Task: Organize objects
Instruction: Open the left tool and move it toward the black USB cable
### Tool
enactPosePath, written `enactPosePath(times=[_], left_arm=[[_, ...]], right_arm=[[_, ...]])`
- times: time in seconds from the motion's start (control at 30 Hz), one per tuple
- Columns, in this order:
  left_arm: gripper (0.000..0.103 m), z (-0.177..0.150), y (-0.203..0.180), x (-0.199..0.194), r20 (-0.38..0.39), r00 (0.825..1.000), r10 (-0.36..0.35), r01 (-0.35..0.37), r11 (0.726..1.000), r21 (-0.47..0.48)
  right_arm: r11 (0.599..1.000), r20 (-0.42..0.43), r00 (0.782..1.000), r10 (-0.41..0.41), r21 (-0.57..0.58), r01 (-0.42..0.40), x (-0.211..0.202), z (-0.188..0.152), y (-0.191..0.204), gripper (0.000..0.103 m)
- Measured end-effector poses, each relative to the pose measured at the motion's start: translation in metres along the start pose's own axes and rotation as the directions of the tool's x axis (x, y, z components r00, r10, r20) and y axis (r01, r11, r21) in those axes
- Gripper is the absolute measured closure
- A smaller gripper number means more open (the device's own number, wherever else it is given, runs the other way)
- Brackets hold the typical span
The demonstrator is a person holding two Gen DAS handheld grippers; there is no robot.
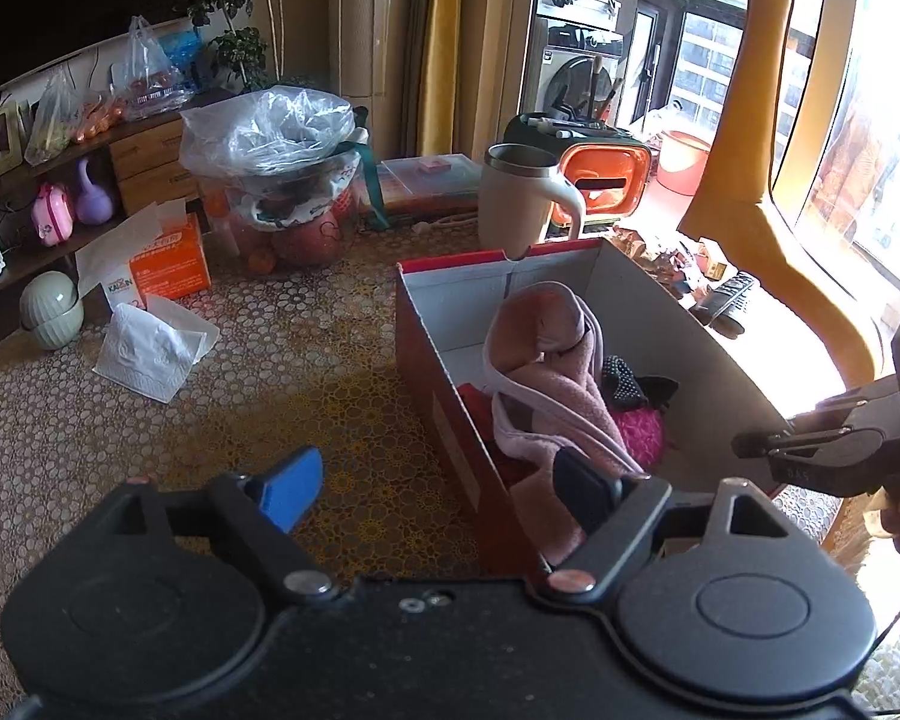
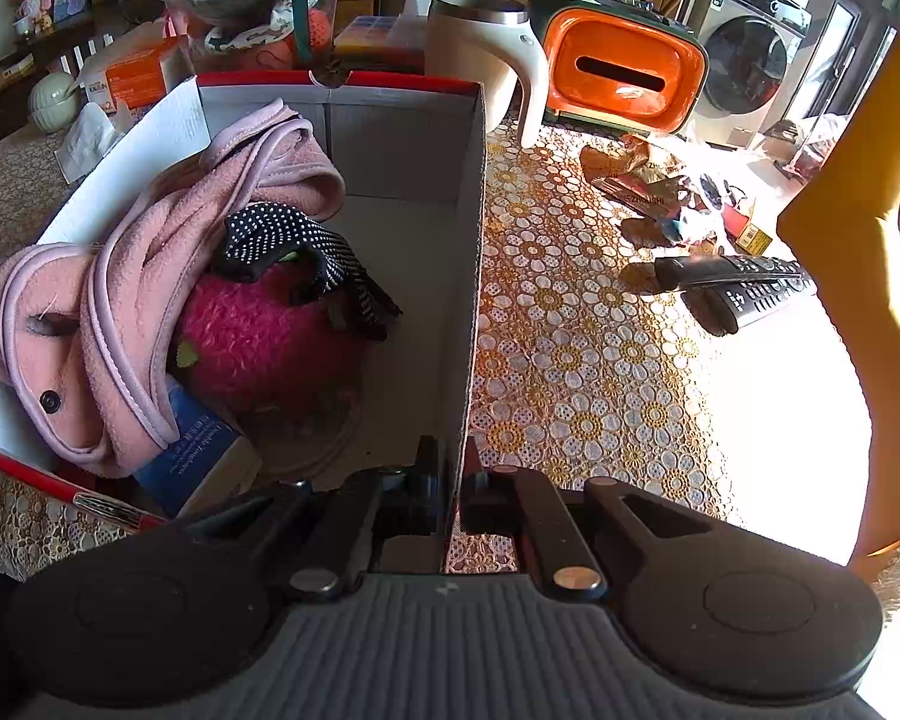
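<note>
Pink cloth [image 2: 120, 276] hides box [image 2: 471, 252] contents | R gripper [image 2: 450, 498] clamps wall

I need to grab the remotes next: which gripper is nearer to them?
Right. The right gripper is clamped on the cardboard box wall that faces the remote controls. The left gripper stands open over the box's far side, away from them.
</note>
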State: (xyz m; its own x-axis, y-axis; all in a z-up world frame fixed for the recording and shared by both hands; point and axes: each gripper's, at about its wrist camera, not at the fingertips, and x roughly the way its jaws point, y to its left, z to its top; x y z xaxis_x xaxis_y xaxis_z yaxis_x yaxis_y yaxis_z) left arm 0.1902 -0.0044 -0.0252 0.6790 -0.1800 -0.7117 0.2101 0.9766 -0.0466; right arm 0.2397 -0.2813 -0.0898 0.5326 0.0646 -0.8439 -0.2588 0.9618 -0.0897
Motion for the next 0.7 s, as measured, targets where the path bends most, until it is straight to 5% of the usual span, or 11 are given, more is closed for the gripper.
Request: enactPosePath(times=[0.7], left_arm=[[0.002, -0.059, 0.07, 0.021, -0.107, 0.979, 0.176, -0.19, 0.973, -0.134]], right_arm=[[1.0, -0.009, 1.0, -0.011, 0.001, 0.011, 0.001, 0.0, 0.001, 0.097]])
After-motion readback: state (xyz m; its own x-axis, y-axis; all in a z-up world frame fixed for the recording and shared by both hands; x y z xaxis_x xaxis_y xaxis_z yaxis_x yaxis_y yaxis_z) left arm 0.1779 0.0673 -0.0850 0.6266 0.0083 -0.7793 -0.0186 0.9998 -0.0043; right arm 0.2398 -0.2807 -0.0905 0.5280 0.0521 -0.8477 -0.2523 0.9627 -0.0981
